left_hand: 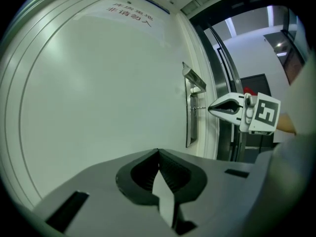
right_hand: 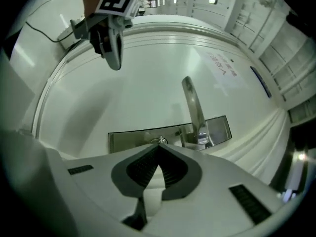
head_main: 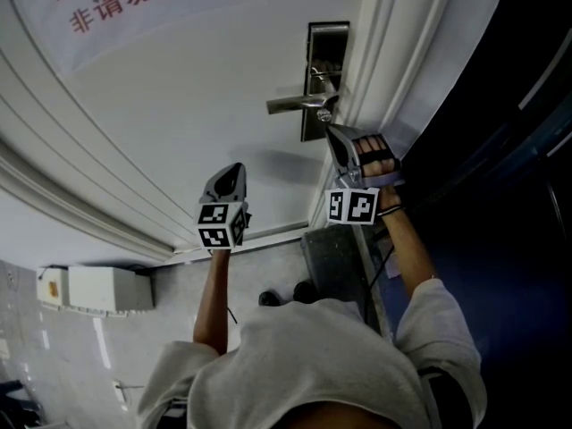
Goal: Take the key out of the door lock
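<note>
Key (right_hand: 160, 141) sits in the lock (right_hand: 126, 138), pinched at twelve o'clock of the fully closed right gripper (right_hand: 159, 148), its shank square to the door (head_main: 179, 105) and in line with those jaws, while the closed, empty left gripper (left_hand: 158, 151) hangs well apart at eight o'clock.
</note>
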`<state>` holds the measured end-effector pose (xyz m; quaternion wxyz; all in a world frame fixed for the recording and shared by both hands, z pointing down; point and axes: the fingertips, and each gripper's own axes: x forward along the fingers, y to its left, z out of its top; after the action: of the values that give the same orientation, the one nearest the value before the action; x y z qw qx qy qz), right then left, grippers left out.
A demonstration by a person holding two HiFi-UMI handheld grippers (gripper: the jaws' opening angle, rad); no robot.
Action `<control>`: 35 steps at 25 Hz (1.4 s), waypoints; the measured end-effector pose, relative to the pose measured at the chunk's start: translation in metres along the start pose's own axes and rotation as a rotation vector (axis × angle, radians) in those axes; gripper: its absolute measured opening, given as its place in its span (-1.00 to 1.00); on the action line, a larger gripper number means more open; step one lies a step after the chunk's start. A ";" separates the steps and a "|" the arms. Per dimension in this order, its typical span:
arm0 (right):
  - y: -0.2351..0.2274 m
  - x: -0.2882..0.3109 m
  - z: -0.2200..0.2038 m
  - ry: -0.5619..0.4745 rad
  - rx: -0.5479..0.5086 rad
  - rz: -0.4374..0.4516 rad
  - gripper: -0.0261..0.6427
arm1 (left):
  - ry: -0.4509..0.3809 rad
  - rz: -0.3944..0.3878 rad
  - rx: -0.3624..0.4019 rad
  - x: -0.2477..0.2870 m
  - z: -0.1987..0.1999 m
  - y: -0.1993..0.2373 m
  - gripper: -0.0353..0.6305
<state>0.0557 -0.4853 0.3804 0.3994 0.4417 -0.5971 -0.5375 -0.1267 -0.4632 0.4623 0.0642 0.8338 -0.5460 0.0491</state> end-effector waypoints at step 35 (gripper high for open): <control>0.001 0.043 -0.001 0.012 -0.127 -0.008 -0.64 | 0.018 0.015 -0.004 -0.002 -0.007 0.018 -0.84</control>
<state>0.0442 -0.5272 0.3820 0.4280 0.4211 -0.5575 -0.5734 -0.1442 -0.4670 0.4698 0.0703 0.8291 -0.5518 0.0559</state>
